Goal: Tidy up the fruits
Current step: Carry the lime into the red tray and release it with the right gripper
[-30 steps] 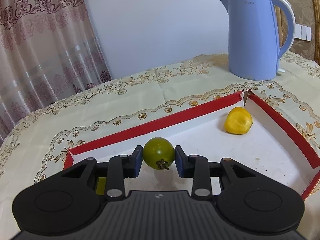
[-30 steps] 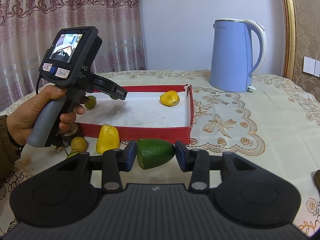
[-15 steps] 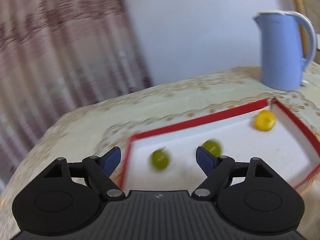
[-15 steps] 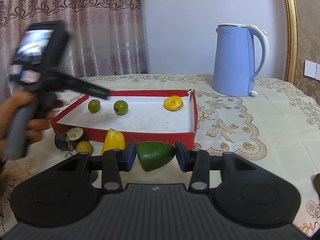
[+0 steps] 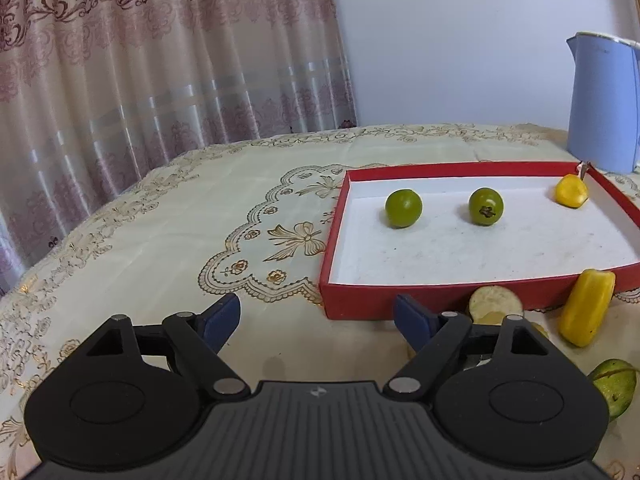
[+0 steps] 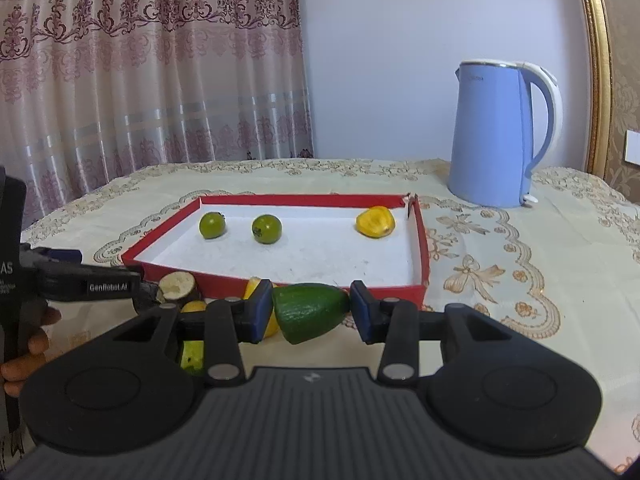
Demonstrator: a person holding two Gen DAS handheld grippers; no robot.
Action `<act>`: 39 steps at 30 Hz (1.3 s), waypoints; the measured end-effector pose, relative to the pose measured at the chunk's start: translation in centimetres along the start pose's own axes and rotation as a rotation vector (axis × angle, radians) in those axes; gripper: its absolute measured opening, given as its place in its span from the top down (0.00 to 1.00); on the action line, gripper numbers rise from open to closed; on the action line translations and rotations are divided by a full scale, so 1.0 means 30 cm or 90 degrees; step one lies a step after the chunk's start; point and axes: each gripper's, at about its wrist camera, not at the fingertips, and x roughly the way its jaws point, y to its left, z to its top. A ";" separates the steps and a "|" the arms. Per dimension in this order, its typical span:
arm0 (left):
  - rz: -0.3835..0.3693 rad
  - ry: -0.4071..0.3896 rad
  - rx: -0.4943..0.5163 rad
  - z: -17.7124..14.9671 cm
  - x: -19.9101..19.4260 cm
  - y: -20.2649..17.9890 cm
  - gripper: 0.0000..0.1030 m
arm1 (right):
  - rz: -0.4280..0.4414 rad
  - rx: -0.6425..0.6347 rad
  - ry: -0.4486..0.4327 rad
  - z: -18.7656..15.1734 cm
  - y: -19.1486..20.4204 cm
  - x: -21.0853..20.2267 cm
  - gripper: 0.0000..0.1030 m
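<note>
Both wrist cameras face the red tray (image 5: 440, 170) (image 6: 304, 200) from nearby, seemingly.

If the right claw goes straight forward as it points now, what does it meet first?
Probably the near red wall of the box, just beyond the green fruit piece the right claw holds; depth is unclear.

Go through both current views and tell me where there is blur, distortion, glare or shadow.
Left wrist view: sharp, no motion blur; fisheye bends the curtain and the tray edges; soft, even light, faint shadows under the green fruits. Right wrist view: equally sharp; the gold frame bows inward; mild sheen on the kettle; the right claw casts little shadow.
</note>
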 end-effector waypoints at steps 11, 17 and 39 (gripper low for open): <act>0.000 0.011 -0.012 -0.027 0.022 0.023 0.18 | -0.016 -0.019 -0.017 0.084 0.000 0.061 0.62; -0.009 0.019 -0.016 -0.039 0.029 0.031 0.18 | -0.025 -0.027 -0.009 0.109 -0.004 0.114 0.62; -0.023 0.025 -0.050 -0.057 0.043 0.054 0.18 | -0.043 -0.015 0.067 0.259 -0.057 0.470 0.62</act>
